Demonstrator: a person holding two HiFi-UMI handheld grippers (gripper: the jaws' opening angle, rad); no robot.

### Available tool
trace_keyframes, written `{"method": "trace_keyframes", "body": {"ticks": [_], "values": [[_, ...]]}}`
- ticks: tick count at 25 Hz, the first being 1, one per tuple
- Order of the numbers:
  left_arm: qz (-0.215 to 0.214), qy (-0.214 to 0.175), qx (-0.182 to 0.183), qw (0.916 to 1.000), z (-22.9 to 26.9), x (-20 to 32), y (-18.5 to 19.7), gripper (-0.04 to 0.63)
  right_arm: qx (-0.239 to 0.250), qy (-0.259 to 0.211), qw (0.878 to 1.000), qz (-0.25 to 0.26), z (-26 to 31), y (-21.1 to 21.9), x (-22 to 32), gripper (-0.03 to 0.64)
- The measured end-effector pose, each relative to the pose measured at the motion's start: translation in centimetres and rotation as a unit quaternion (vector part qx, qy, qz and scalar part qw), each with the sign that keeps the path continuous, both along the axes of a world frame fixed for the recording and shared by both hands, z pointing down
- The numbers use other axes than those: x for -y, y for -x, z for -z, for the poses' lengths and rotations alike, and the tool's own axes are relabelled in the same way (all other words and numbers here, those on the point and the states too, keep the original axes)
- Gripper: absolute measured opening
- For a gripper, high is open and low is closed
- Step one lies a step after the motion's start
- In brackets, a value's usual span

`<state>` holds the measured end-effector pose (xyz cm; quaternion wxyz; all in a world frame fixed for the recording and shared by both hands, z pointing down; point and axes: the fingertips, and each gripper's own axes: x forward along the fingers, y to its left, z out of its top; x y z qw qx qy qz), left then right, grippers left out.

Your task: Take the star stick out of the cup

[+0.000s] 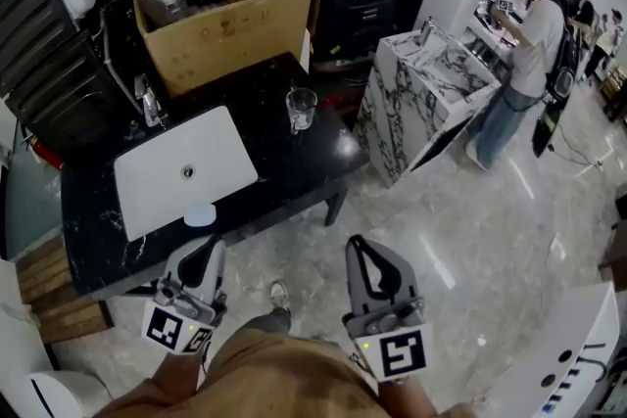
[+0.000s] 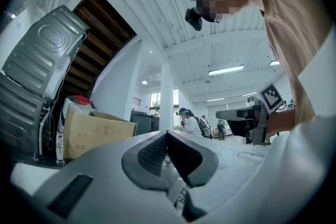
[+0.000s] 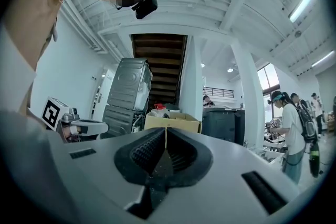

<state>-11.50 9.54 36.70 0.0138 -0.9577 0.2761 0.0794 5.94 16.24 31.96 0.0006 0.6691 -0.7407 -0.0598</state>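
A clear glass cup (image 1: 301,108) stands on the black table (image 1: 294,162) near its right edge; I cannot make out a star stick in it. Both grippers are held low, close to the person's body and well short of the table. My left gripper (image 1: 204,255) points up toward the table's front edge, jaws shut and empty. My right gripper (image 1: 359,246) hangs over the floor, also shut and empty. In the left gripper view the gripper (image 2: 167,134) has its pads pressed together. The right gripper (image 3: 166,131) in its own view looks the same. The cup appears in neither gripper view.
A white sink basin (image 1: 186,171) is set in the table, with a faucet (image 1: 147,101) behind it and a small white disc (image 1: 200,214) in front. An open cardboard box (image 1: 230,5) stands at the back. A marble-patterned cabinet (image 1: 431,103) leans at the right, and people (image 1: 524,44) stand beyond it.
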Motion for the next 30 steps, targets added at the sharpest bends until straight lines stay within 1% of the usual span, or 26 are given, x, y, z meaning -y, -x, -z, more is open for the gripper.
{"method": "trace_keyframes", "body": {"ticks": [4, 8, 12, 16, 21, 27, 30], "values": [[-0.015, 0.005, -0.004, 0.9999, 0.0, 4.2, 0.3, 0.002, -0.004, 0.001, 1.0, -0.007, 0.5, 0.7, 4.1, 0.005], [-0.043, 0.012, -0.012, 0.9989, -0.4, 7.1, -0.4, 0.002, -0.012, 0.007, 1.0, -0.018, 0.7, 1.3, 7.2, 0.005], [-0.062, 0.022, -0.019, 0.9976, -0.9, 9.0, -0.9, 0.002, -0.015, 0.019, 0.999, -0.031, 0.3, 1.5, 9.1, 0.005], [-0.072, 0.029, -0.016, 0.9969, -1.4, 10.2, -1.3, 0.002, -0.017, 0.026, 0.999, -0.04, 0.1, 1.0, 10.2, 0.005], [-0.069, 0.033, -0.012, 0.997, -1.9, 11.2, -2.5, 0.002, -0.015, 0.026, 0.999, -0.036, -0.1, -0.3, 11.8, 0.005], [-0.038, 0.025, -0.013, 0.9989, -0.6, 13.4, -3.7, 0.002, -0.017, 0.025, 0.999, -0.01, 0.0, -1.9, 13.9, 0.005], [-0.03, 0.016, -0.008, 0.9994, -0.2, 14.0, -4.3, 0.002, -0.017, 0.018, 1.0, 0.002, 0.2, -2.7, 15.0, 0.005]]}}
